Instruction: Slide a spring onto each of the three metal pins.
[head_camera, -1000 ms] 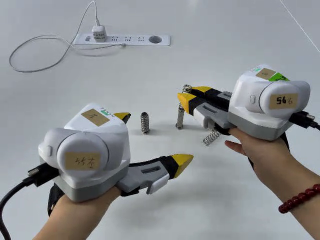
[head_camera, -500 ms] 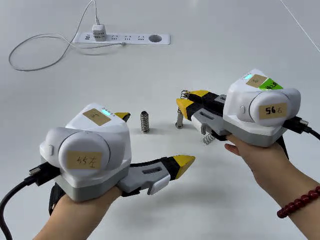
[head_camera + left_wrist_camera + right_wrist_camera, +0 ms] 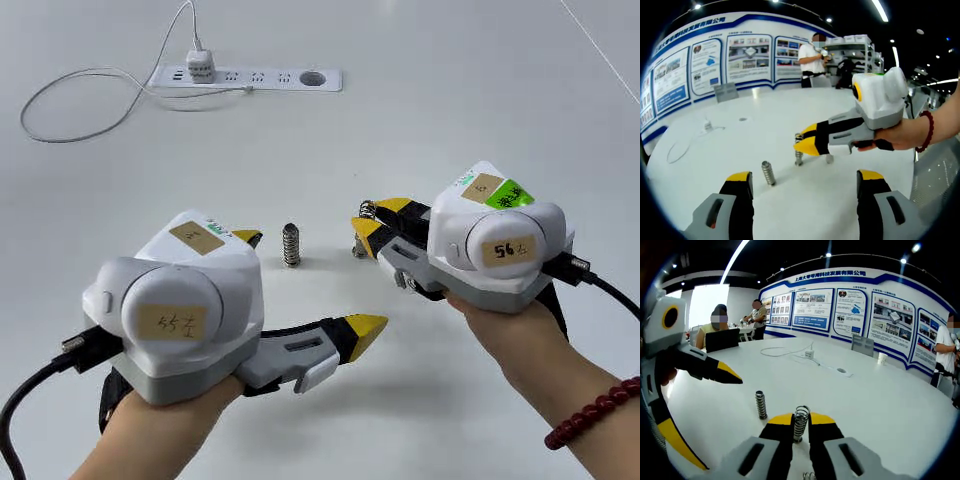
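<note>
The right hand-held gripper (image 3: 372, 218) is closed narrow on a small wire spring (image 3: 801, 416). It pinches the coil across its sides, with the top turns standing clear above the yellow tips. Seen from the left gripper view, the spring hangs right over an upright metal pin (image 3: 799, 159) on the white counter (image 3: 450, 100); whether the lower turns have caught the pin's tip is hard to tell. A second pin (image 3: 291, 244), near to its left, already wears a spring. A short upright piece (image 3: 829, 159) just beside the gripped one may be the third pin. The left hand-held gripper (image 3: 305, 280) hangs low over the counter with its jaws spread wide and nothing between them. The spring looks very light and thin-walled, soft along its length, and likely to buckle or shoot sideways if squeezed hard. A gentle pinch around the middle or upper turns suits it best, leaving the bottom opening free to swallow the pin. The smooth round wire could swivel between the pads, so its axis should stay plumb. The pin appears to stand free and would probably topple at a sideways nudge.
</note>
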The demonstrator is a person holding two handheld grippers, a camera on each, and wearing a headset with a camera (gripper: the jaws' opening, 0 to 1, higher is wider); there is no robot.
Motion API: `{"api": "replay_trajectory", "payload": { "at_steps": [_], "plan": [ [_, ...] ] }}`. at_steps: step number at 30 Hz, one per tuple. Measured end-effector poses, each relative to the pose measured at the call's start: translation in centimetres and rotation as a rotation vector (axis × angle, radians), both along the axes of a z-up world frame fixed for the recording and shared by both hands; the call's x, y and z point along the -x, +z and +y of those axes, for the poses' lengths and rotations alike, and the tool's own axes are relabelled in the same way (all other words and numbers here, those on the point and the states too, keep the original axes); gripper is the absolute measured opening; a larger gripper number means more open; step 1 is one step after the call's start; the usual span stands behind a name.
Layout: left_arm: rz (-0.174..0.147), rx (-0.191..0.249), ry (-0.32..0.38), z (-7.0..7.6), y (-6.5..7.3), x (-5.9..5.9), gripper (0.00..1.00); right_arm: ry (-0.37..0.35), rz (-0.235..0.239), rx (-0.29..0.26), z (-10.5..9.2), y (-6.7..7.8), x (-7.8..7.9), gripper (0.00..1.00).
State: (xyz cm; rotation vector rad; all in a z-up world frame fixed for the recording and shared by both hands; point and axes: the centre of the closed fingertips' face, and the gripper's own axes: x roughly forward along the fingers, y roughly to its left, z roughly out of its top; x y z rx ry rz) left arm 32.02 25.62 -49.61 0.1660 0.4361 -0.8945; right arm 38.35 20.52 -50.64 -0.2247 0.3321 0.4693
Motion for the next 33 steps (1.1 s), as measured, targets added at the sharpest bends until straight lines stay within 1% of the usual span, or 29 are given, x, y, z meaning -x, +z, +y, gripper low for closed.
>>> {"api": "replay_trajectory", "payload": {
  "at_steps": [8, 15, 27, 33],
  "plan": [
    [0.003, -0.005, -0.002, 0.1, -0.1, 0.1, 0.87, -0.003, 0.031, 0.003, 0.0, -0.9, 0.1, 0.12],
    [0.004, -0.009, -0.001, 0.1, -0.2, 0.2, 0.86, -0.013, 0.051, -0.009, 0.0, -1.2, 0.2, 0.12],
    [0.002, -0.012, -0.009, -0.1, -0.1, 0.3, 0.85, -0.017, 0.079, -0.006, 0.0, -2.0, 0.7, 0.12],
    [0.003, -0.014, -0.01, 0.0, -0.2, 0.3, 0.84, -0.023, 0.086, -0.013, 0.0, -2.1, 0.7, 0.12]
  ]
}}
